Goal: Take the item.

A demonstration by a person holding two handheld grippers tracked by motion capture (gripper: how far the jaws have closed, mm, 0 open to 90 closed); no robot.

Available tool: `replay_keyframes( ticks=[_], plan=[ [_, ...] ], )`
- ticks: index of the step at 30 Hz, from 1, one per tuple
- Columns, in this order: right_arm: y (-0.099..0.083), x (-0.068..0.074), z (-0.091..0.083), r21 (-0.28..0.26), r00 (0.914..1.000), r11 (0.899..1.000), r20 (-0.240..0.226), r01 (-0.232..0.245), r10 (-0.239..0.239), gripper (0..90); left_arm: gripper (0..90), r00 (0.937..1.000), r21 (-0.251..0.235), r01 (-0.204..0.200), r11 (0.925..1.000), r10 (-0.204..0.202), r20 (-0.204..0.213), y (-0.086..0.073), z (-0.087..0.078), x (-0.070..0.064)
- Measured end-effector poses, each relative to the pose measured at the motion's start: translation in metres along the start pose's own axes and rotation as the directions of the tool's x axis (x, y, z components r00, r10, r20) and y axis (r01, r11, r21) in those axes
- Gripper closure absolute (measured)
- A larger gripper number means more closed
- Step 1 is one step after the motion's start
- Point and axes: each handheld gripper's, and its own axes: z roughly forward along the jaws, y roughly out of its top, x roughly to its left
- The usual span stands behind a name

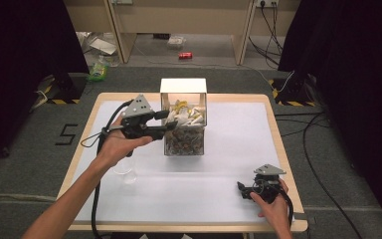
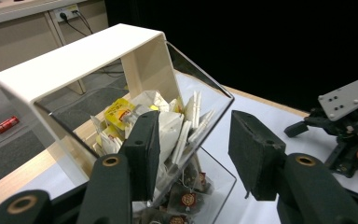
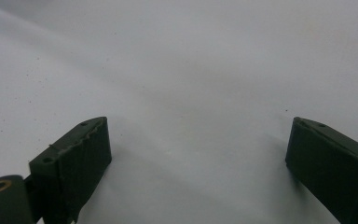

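Lab or recording studio: black curtains (image 1: 20, 59) at 9 and 3 o'clock, hazard-striped stand bases (image 1: 58, 101), loose cables (image 1: 318, 164) on grey carpet, a taped "5" (image 1: 65, 134) on the floor, white-covered tabletop (image 1: 238, 144), wall sockets (image 1: 266, 3) at 12 o'clock.

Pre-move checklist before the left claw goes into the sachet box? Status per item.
1. Left claw open: ok, jaws apart.
2. Left claw at the clear box: ok, by its left side.
3. Box has stock: ok, sachets and tea bags inside.
4. Left claw holds nothing: ok.
5. Right claw out of the way: ok, open, low over the white table, near right corner.
6. Clear cup safe from the forearm: cannot tell.
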Motion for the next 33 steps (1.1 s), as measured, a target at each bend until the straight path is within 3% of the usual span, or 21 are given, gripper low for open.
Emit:
replay_keyframes(
  ticks=[18, 33],
  plan=[
    [0.000, 0.000, 0.000, -0.001, 1.0000, 1.000, 0.000, 0.001, -0.001, 7.2, 57.5, 0.9998, 0.081, -0.006, 0.9967, 0.008, -0.019, 0.010, 0.043, 0.004],
    [0.000, 0.000, 0.000, 0.000, 1.0000, 1.000, 0.000, -0.003, 0.003, 7.2, 65.8, 0.9984, 0.132, -0.001, 0.9913, 0.009, -0.056, 0.012, 0.063, 0.009]
  ],
)
